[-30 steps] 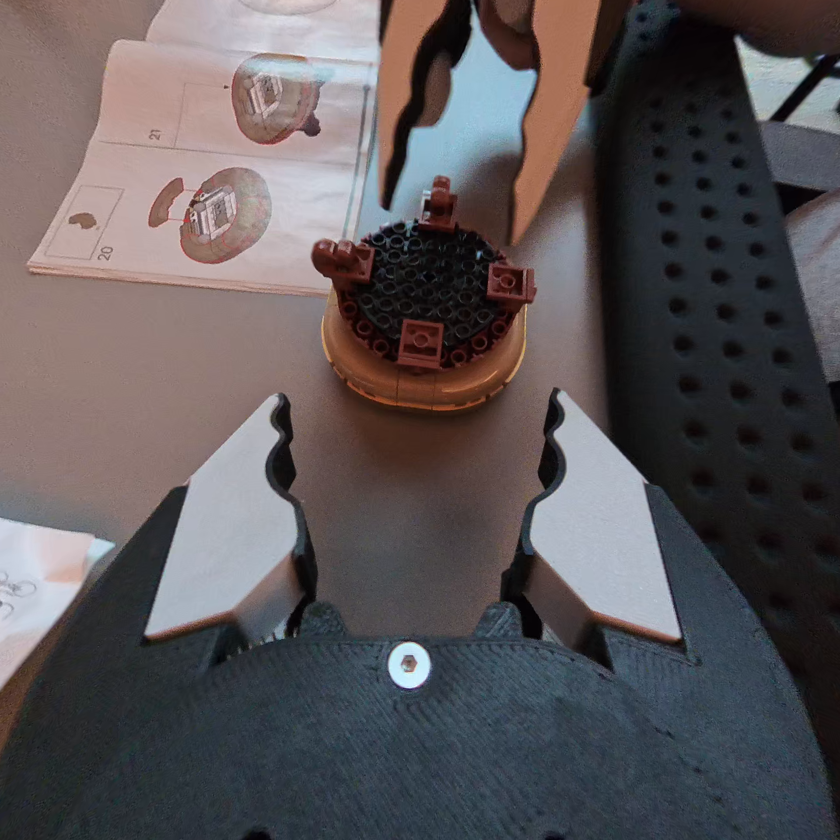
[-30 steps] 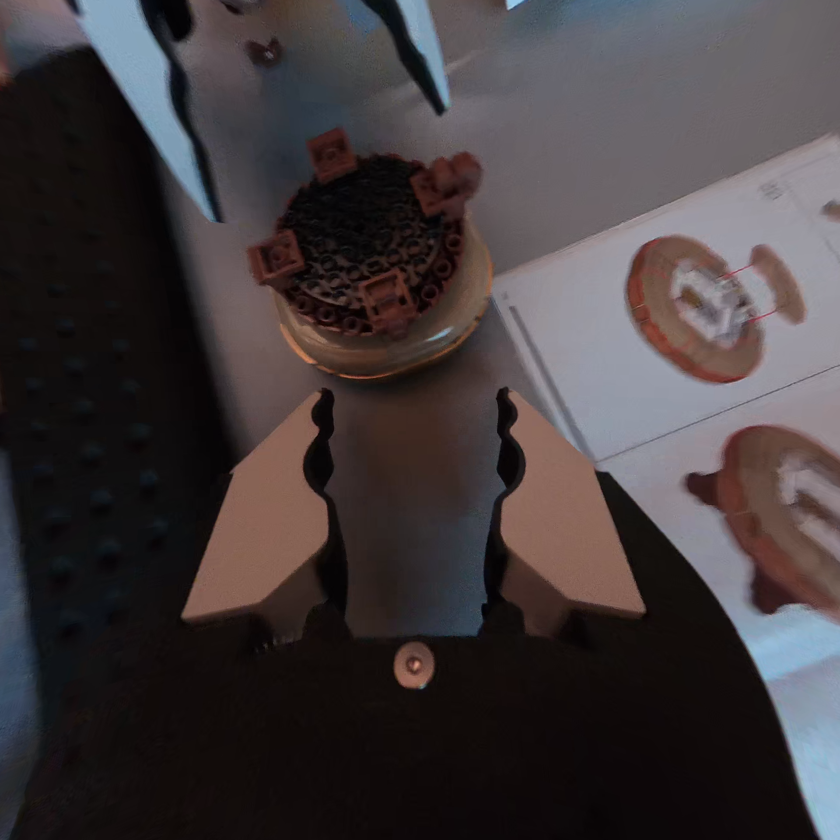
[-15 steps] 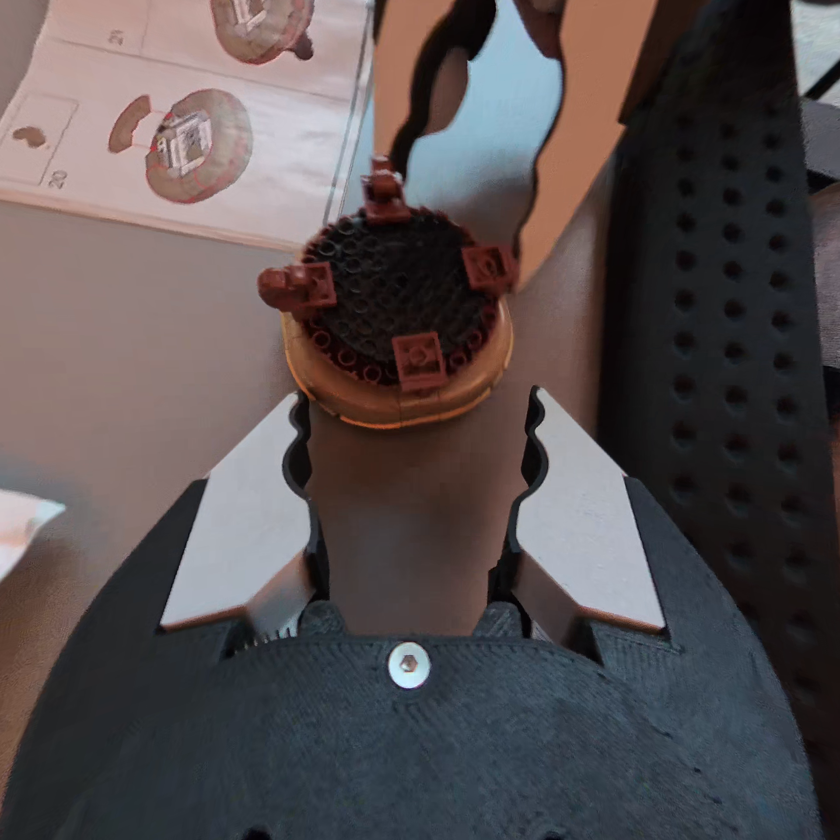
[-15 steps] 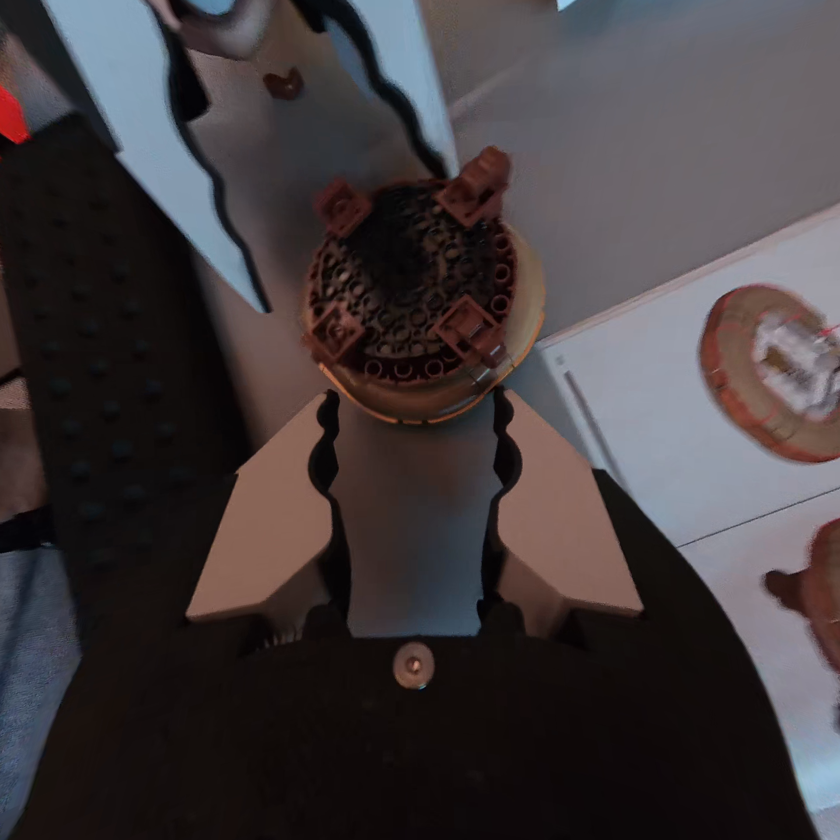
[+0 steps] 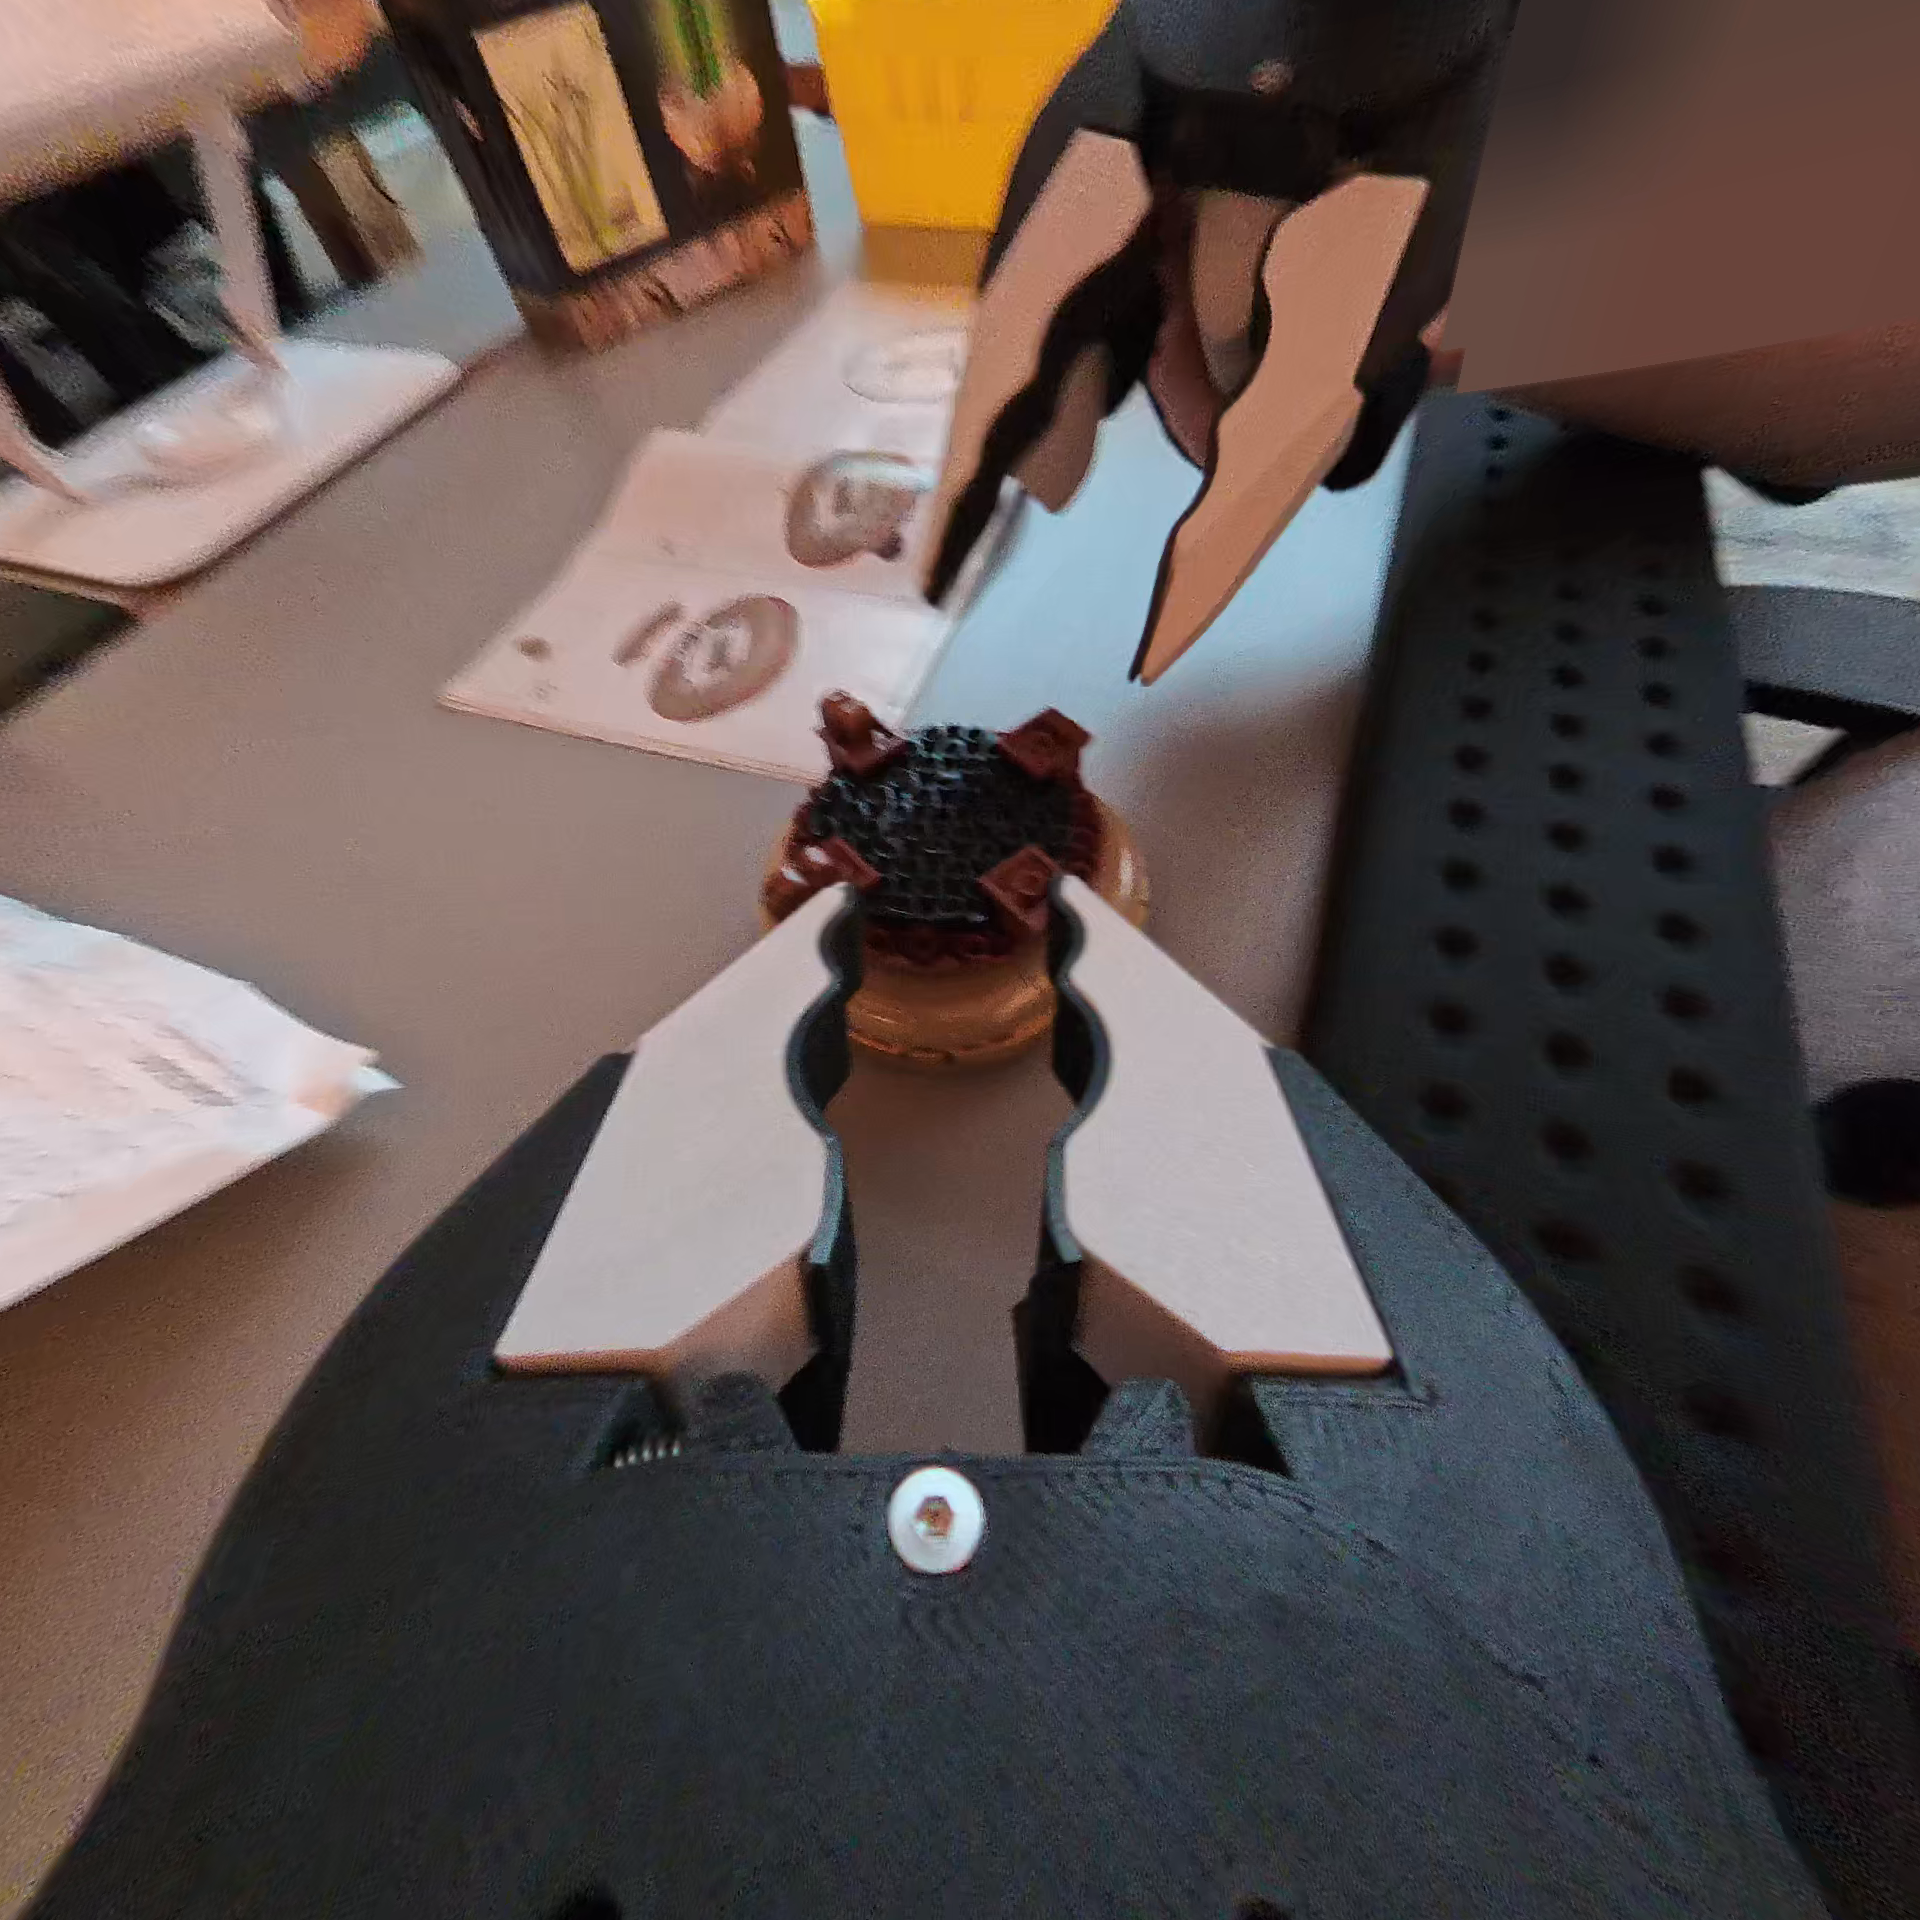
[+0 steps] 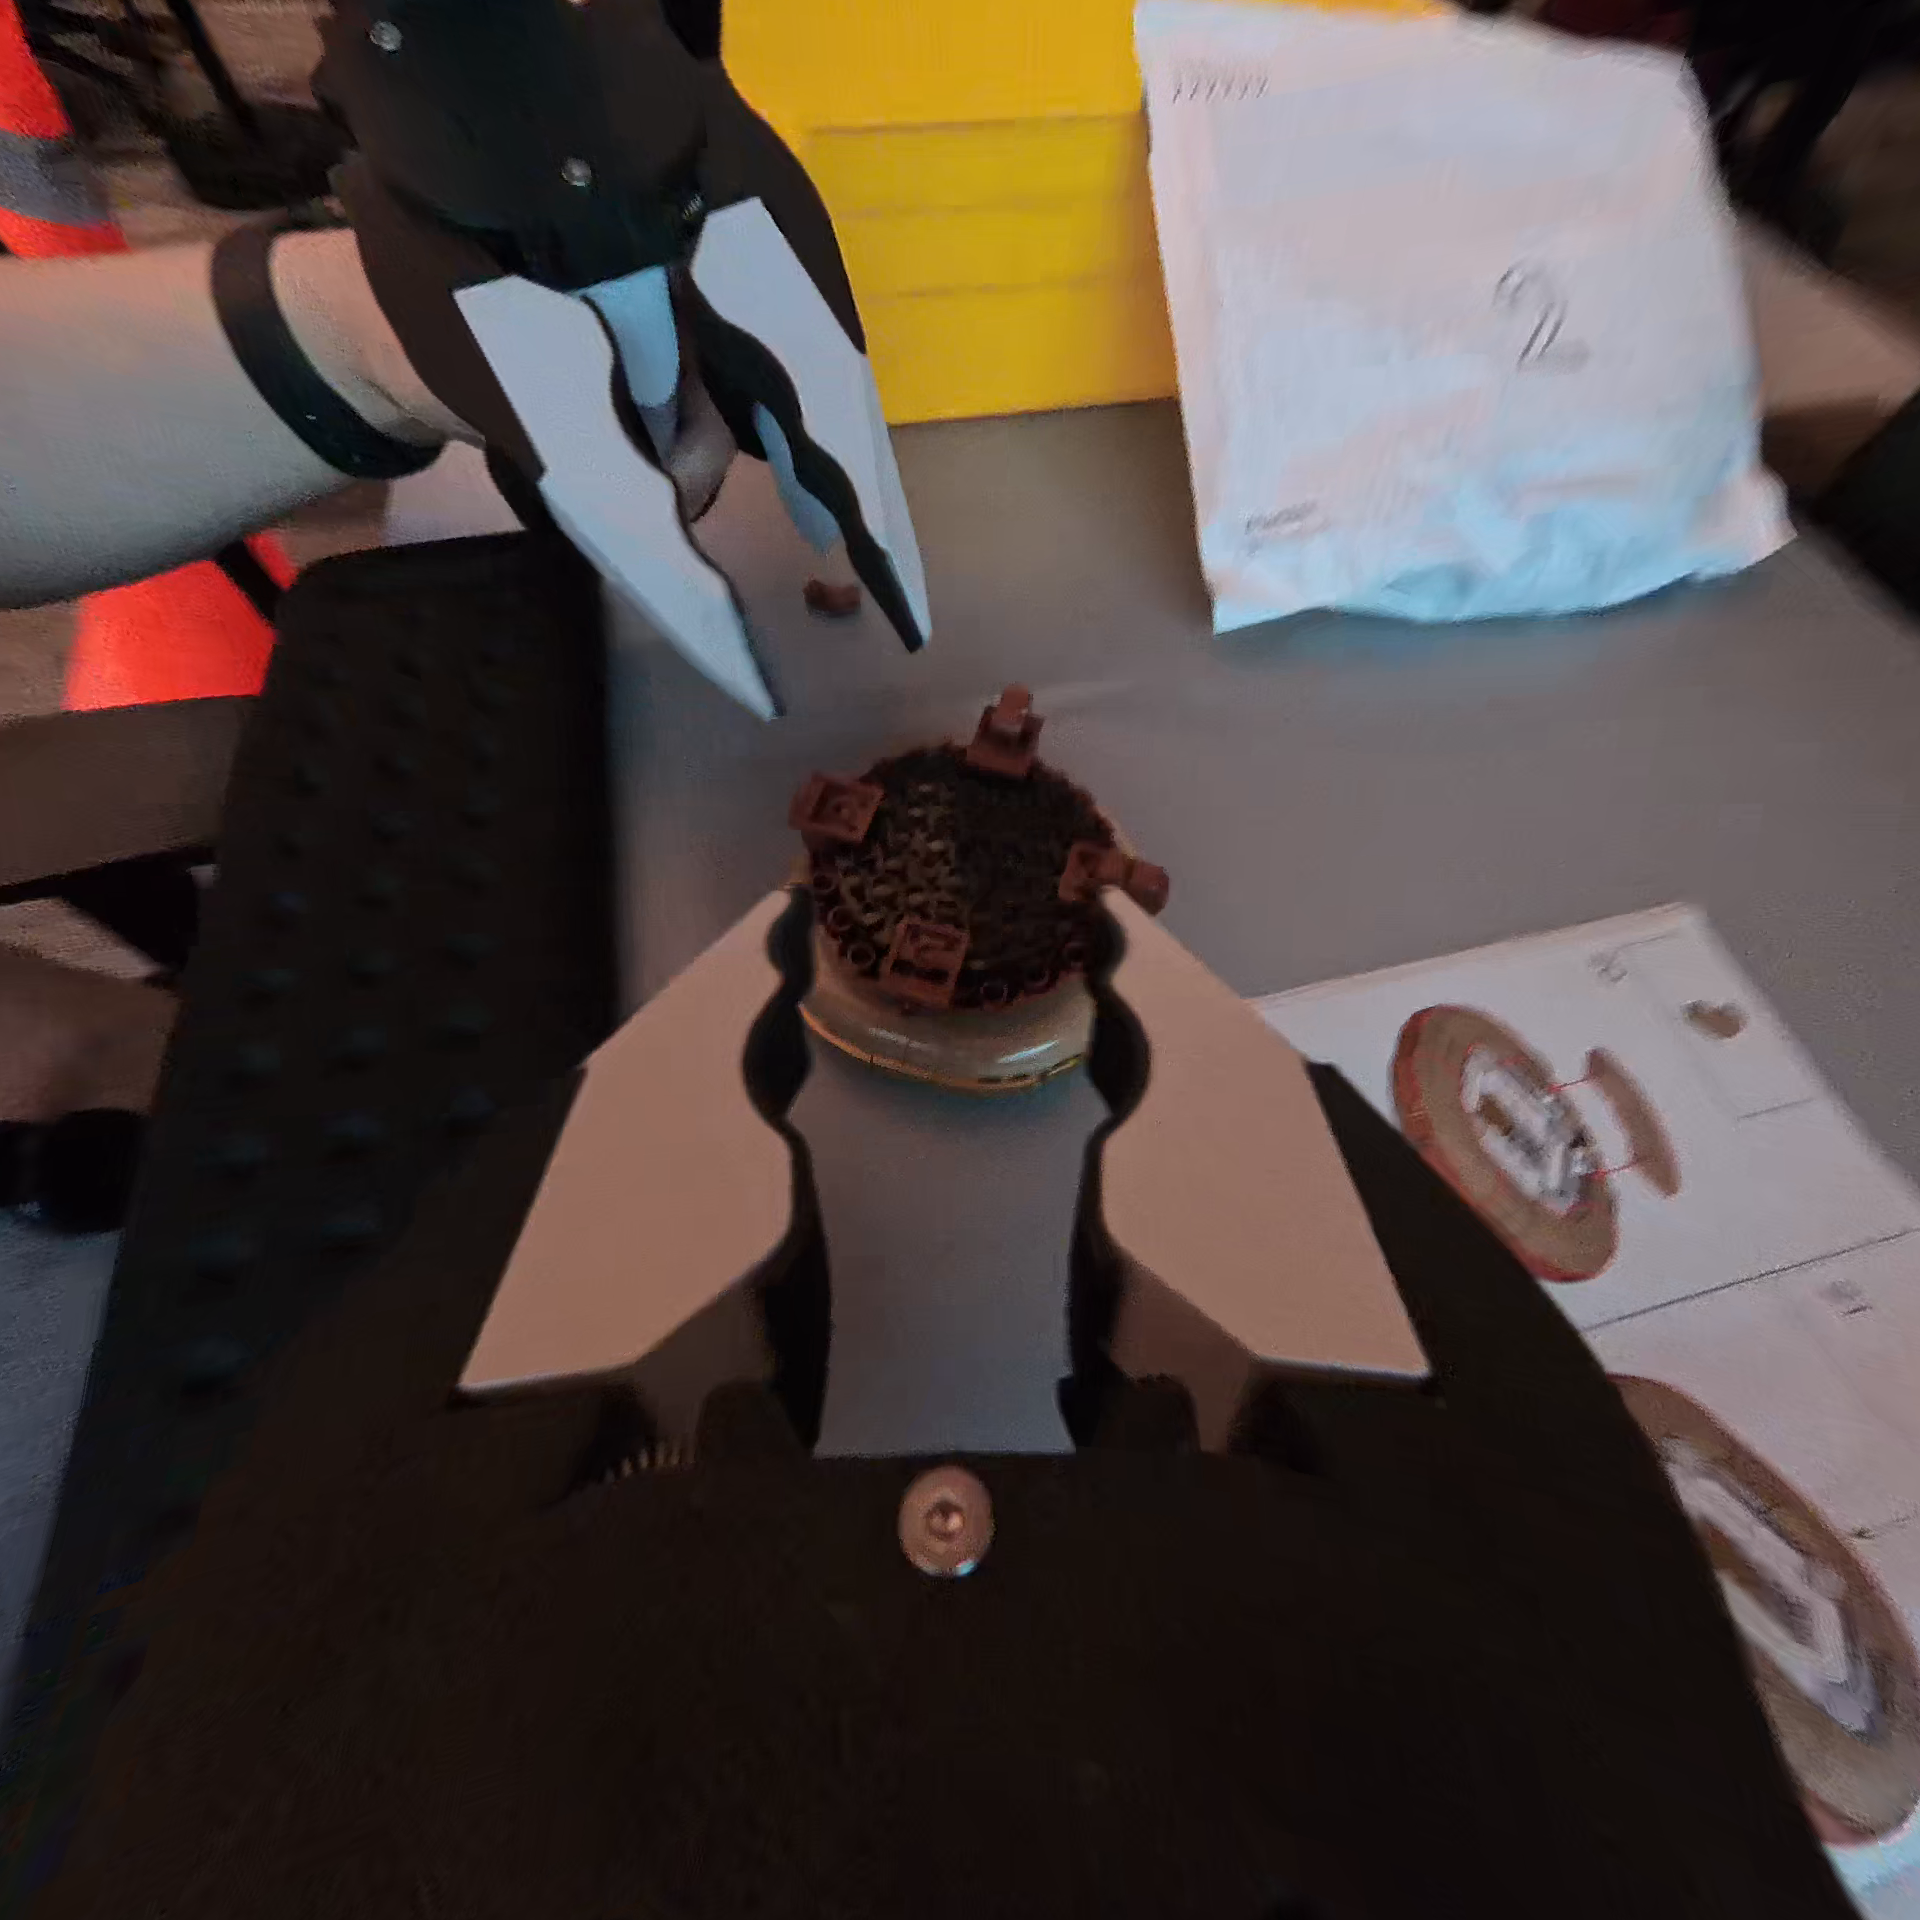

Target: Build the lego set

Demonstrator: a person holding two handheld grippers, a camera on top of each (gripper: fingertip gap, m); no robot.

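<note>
A round lego model stands on the grey table: tan base, black studded top, four small reddish-brown pieces around its rim. It also shows in the right wrist view. My left gripper is open and empty; its tips frame the model's near side from above. The right wrist view shows the left gripper raised above the table, apart from the model. My right gripper is open and empty and frames the model the same way. In the left wrist view the right gripper hangs above and beyond the model.
An open instruction booklet lies beside the model. A black perforated panel runs along the other side. A loose brown piece, a white bag, a yellow box and a dark picture box sit farther off. The gap from one gripper's tips to the other's is roughly 7 centimeters.
Both cameras have tilted up and drawn back, so the model looks smaller and the background shows. My left gripper's jaws have narrowed a good deal. The right jaws are about as before.
</note>
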